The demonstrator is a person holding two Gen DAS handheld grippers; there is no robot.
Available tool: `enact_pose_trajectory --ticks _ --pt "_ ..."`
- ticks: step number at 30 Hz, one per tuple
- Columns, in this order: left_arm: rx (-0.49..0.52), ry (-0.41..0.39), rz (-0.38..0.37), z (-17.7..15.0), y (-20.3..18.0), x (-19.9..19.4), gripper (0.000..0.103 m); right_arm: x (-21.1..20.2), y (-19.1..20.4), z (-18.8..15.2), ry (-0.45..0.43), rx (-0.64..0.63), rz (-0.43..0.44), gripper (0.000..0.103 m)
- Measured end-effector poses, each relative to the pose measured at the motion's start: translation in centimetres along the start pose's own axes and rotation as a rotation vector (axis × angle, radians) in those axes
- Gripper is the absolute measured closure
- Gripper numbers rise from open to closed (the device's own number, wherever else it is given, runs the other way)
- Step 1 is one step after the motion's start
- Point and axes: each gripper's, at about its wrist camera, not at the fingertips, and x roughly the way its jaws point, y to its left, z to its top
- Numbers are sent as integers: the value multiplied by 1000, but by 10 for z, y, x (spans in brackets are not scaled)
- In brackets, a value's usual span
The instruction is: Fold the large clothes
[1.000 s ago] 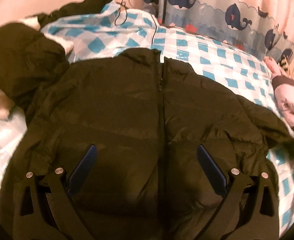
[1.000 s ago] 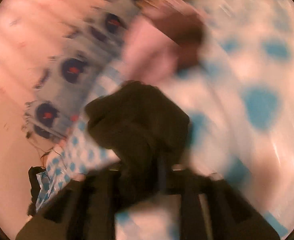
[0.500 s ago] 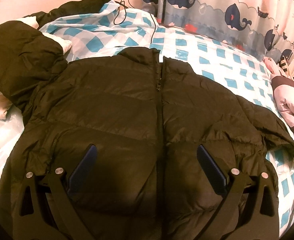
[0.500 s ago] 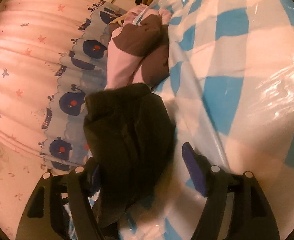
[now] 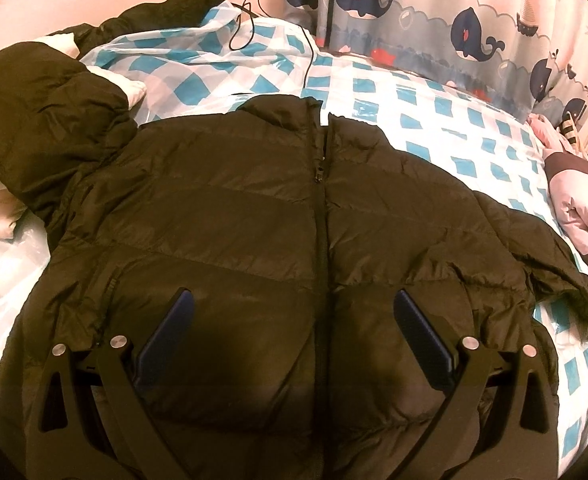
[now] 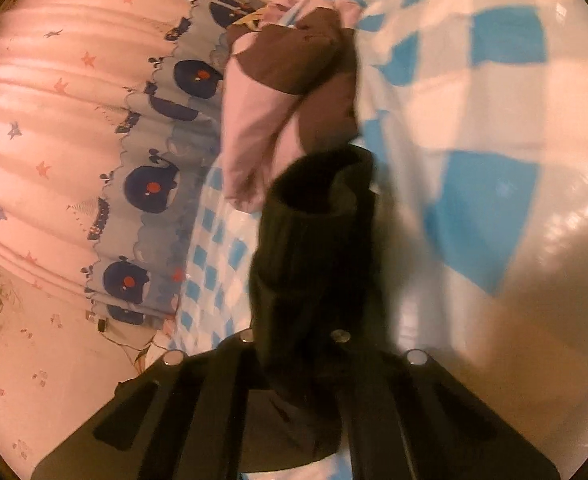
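On the bed: right gripper [image 6: 294, 344], jaws just clamped on the jacket's sleeve cuff [image 6: 318, 216]; left gripper [image 5: 291, 328], jaws spread wide above the dark puffer jacket [image 5: 253, 220], lying flat, zipped, on the blue-checked sheet [image 5: 434, 120]; pink garment [image 6: 253, 120] beside the cuff.

Right gripper [image 6: 298, 344] closed on the dark sleeve cuff [image 6: 318, 216], after standing open around it half a second before. Blur of the first right wrist picture mostly gone. Pink-and-brown garment [image 6: 277, 92] shifted toward 12 o'clock.
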Motion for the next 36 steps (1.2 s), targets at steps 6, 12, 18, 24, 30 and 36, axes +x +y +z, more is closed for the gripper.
enact_pose_trajectory --ticks 6,12,18,24,30,36 --pt "-8 -6 3 0 6 -4 7 -1 98 20 -48 -124 168 99" --pt "-32 -23 13 1 23 -17 7 9 231 -1 -9 -301 349 99" --pt "-98 -46 21 4 58 -34 7 34 349 -86 105 -444 507 99" --pt "-170 -80 48 6 105 -52 7 67 426 -197 238 -538 581 99" --pt "-215 -103 110 7 143 -66 7 113 451 -316 383 -640 542 99" --pt "-251 -106 122 5 170 -76 7 166 429 -426 529 -720 435 99"
